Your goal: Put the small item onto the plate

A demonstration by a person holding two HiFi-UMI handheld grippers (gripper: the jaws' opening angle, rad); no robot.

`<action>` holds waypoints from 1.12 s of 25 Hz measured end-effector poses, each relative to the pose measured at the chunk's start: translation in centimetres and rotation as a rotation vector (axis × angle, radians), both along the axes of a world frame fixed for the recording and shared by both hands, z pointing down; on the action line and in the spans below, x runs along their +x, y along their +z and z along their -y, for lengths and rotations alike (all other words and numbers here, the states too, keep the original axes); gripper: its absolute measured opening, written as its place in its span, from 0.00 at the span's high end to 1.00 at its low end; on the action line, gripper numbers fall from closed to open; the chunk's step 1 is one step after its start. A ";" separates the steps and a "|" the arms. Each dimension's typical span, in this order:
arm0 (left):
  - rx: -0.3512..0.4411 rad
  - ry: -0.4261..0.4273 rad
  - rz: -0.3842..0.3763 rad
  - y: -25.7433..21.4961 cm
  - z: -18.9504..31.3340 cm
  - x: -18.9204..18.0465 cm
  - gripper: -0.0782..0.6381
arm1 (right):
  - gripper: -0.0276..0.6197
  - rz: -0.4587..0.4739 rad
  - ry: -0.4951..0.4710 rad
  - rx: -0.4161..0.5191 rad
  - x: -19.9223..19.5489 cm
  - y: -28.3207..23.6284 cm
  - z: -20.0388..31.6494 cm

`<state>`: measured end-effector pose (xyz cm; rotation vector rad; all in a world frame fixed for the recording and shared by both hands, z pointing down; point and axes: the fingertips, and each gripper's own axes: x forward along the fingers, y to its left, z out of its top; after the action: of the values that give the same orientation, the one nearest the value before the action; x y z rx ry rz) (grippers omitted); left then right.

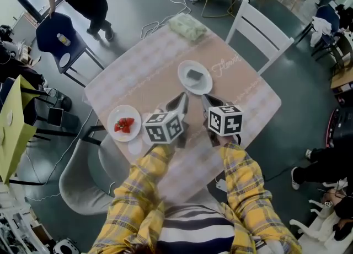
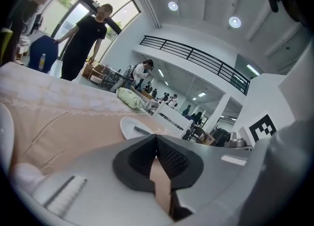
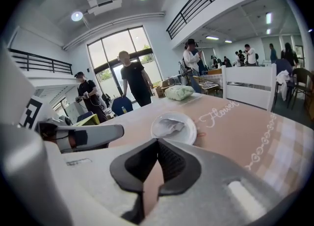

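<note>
Now my left gripper and right gripper sit mid-frame, each with jaws together on nothing. The small grey item lies on the white plate just above them.

One word can be read: "Flower", in white cursive script on the pinkish tablecloth. In the right gripper view it lies just right of the white plate (in the head view it shows only as a faint scrawl).
</note>
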<state>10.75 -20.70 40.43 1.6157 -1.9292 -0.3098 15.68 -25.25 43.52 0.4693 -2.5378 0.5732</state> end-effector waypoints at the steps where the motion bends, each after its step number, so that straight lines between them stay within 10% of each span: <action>1: 0.007 0.003 -0.001 -0.2 -0.8 0.3 0.90 | 0.96 0.006 0.005 0.009 0.2 -0.3 -0.5; 28: 0.117 0.186 -0.049 -3.3 -18.5 7.9 0.90 | 0.96 0.083 0.150 0.092 7.6 -4.9 -18.1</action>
<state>18.69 -2.16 37.10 1.8313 -1.7375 -0.3881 23.33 -7.14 38.63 0.6866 -2.6322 0.5421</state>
